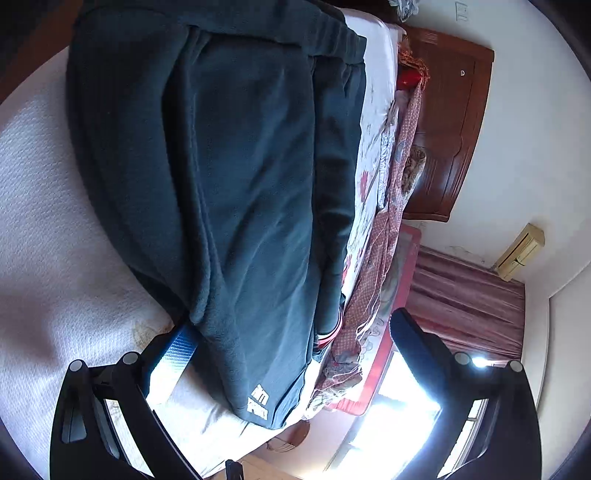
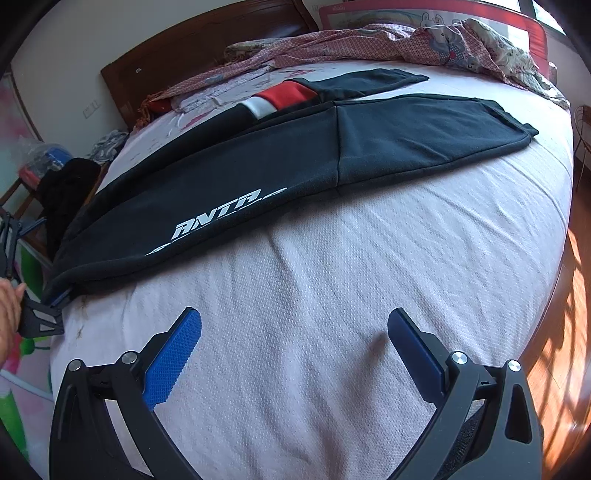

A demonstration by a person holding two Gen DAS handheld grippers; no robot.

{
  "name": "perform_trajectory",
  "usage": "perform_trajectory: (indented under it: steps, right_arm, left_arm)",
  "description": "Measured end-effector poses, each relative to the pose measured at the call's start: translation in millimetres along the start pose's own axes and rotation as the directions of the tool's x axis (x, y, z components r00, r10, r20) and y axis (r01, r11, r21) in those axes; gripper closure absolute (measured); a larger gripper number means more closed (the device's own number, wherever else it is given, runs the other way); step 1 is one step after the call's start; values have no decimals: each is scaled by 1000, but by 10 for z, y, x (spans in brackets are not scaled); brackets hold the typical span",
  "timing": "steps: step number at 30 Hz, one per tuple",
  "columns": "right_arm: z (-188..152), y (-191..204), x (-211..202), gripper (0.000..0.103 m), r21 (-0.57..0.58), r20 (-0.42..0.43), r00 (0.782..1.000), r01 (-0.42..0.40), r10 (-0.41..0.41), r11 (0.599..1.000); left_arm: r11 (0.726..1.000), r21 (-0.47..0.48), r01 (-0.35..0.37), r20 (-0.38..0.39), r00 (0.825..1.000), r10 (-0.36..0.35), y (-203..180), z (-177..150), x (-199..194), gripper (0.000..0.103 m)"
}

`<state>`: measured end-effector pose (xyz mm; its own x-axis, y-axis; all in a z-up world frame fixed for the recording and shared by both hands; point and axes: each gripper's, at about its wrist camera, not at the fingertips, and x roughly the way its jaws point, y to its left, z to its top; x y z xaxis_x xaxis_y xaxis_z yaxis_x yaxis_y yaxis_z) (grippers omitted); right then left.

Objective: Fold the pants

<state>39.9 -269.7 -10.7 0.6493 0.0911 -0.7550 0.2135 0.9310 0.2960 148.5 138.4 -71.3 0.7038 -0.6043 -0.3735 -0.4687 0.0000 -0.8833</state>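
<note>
One pair of dark pants point(image 2: 229, 173) lay stretched across the bed point(image 2: 332, 295), folded lengthwise so one leg covered the other, with a white logo point(image 2: 218, 218) near the waist end and the cuffs reaching toward the far side. I saw a red and white stripe point(image 2: 280, 98) showing on the lower leg where it stuck out behind the top one.

My left gripper point(image 1: 291, 332) was turned on its side at the waist end of the pants point(image 1: 229, 184). Its fingers stood wide apart, one blue pad point(image 1: 181, 349) slipped under the fabric edge and the other finger up in the air, so nothing was clamped. From the right camera I could see that same gripper point(image 2: 40, 314) at the bed's edge with a bare hand point(image 2: 9, 317) behind it.

My right gripper point(image 2: 293, 325) hovered low over the bare pale sheet, well apart from the pants, with its two fingers spread wide and holding nothing.

Beyond the pants, a rumpled checked blanket point(image 2: 332, 44) was heaped along the far side of the bed, in front of a red-framed panel point(image 2: 532, 26). A wooden headboard point(image 2: 184, 44) stood at one end. A dark garment point(image 2: 66, 188) hung beside the bed near the headboard, over some clutter. Nothing lay between my right gripper and the pants.
</note>
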Motion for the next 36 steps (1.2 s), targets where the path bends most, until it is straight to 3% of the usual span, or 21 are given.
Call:
perform_trajectory:
  steps: [2, 3, 4, 6, 8, 14, 15, 17, 20, 24, 25, 27, 32, 35, 36]
  right_arm:
    - [37, -22, -7, 3, 31, -18, 1000, -11, 12, 999]
    - [66, -47, -22, 3, 62, -27, 999, -32, 34, 998]
    - [84, -74, -36, 3, 94, -41, 997, -54, 58, 994]
    - [129, -99, -35, 3, 139, -77, 993, -83, 94, 987]
    - [162, -95, -26, 3, 164, -109, 990, -72, 91, 984]
    - [201, -176, 34, 3, 367, -187, 947, -179, 261, 913]
    - [204, -215, 88, 3, 426, -199, 929, -205, 312, 881]
    - [203, -287, 232, 3, 568, -197, 864, -284, 463, 772]
    - [231, -272, 453, 3, 709, -174, 794, -310, 583, 634]
    - [350, -103, 639, 3, 752, -165, 771, -305, 615, 584]
    - [383, -64, 663, 3, 766, -136, 758, -328, 638, 553]
    - [441, 28, 706, 5, 773, -119, 736, -353, 667, 527]
    - [469, 214, 811, 31, 791, -93, 704, -378, 705, 481]
    - [445, 241, 936, 45, 812, -66, 713, -368, 698, 453]
    - [447, 272, 978, 70, 811, -48, 709, -383, 703, 442]
  left_arm:
    - [1000, -27, -6, 1, 1000, 6, 54, 36, -6, 21]
    - [999, -25, -21, -3, 1000, 21, 68, 35, -27, 36]
    - [999, -17, -50, -8, 999, 50, 104, 43, -52, 63]
    - [994, -14, -113, -28, 993, 112, 135, 53, -61, 91]
    - [994, -36, -104, -37, 994, 103, 168, 77, -77, 93]
    - [997, -24, -68, -31, 997, 67, -18, -55, -223, 95]
    - [998, -24, -55, -37, 998, 54, -47, -86, -264, 95]
    - [999, -4, -36, -44, 998, 36, -101, -159, -336, 95]
    - [1000, 1, -16, -58, 998, 16, -165, -178, -365, 95]
    - [1000, -3, 4, -61, 998, -5, -169, -152, -394, 95]
    - [1000, -5, 7, -62, 998, -7, -188, -152, -399, 95]
    - [1000, -2, 25, -67, 997, -25, -220, -159, -409, 95]
    - [998, 25, 59, -79, 995, -57, -273, -194, -386, 95]
    - [997, 39, 64, -82, 995, -60, -316, -173, -368, 95]
    - [997, 40, 65, -81, 995, -61, -283, -180, -384, 95]
